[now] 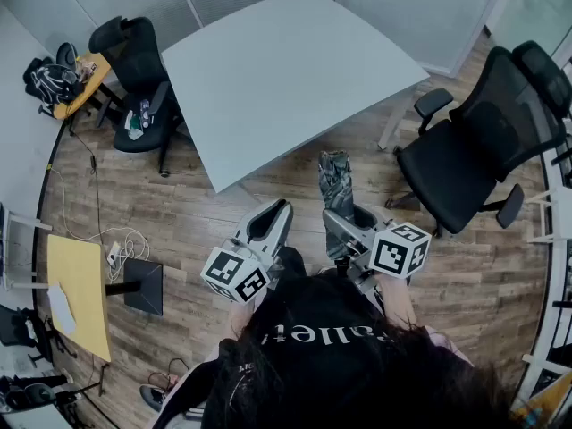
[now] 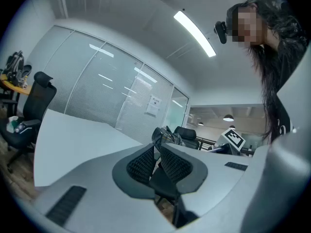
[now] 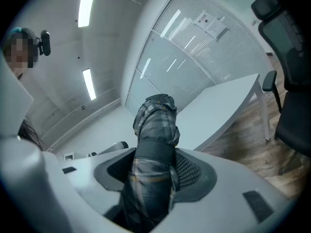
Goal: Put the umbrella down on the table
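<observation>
Near the table (image 1: 286,70), right tongs (image 3: 155,171), spread wide, clamp the folded umbrella (image 3: 156,118).

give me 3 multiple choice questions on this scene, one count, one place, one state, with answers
1. How many black chairs stand by the table? A one B two C four
2. Where is the umbrella? A on the table B on the floor C in the right hand-held gripper
3. The umbrella is: A folded and strapped B fully open C half open
Answers: 1 B, one at each side of the table; 2 C, its jaws clamp the umbrella; 3 A, a dark strap wraps the bundled cloth.
</observation>
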`<state>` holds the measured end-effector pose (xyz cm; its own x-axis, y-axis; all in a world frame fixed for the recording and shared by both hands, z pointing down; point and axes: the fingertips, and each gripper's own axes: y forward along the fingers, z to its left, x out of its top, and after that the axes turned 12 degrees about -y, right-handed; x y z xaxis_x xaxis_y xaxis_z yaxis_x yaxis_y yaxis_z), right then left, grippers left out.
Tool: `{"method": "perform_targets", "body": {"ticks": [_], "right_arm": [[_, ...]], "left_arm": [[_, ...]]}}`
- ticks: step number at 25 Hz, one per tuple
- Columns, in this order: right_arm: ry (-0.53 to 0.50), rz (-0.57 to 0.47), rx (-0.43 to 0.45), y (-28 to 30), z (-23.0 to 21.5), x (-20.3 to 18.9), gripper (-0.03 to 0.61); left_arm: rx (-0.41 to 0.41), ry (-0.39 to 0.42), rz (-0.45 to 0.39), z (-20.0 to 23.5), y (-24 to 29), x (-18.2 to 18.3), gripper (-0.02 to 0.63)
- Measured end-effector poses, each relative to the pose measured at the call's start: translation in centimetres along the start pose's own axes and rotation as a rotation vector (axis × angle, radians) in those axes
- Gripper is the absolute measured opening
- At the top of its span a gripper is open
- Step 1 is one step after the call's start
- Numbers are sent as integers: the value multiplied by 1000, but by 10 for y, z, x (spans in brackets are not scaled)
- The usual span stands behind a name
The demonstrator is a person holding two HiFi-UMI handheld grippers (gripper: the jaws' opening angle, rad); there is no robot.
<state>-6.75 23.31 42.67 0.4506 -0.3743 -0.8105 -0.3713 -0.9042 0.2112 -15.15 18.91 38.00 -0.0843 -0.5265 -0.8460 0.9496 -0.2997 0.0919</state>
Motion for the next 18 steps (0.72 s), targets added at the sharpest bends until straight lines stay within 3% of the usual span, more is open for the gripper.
{"method": "perform_targets", "body": {"ticks": [18], "right_arm": [[15,20,25,-16,20,-18,238]], "left_arm": [[24,-9,-2,-12,-24,-15,58]]}}
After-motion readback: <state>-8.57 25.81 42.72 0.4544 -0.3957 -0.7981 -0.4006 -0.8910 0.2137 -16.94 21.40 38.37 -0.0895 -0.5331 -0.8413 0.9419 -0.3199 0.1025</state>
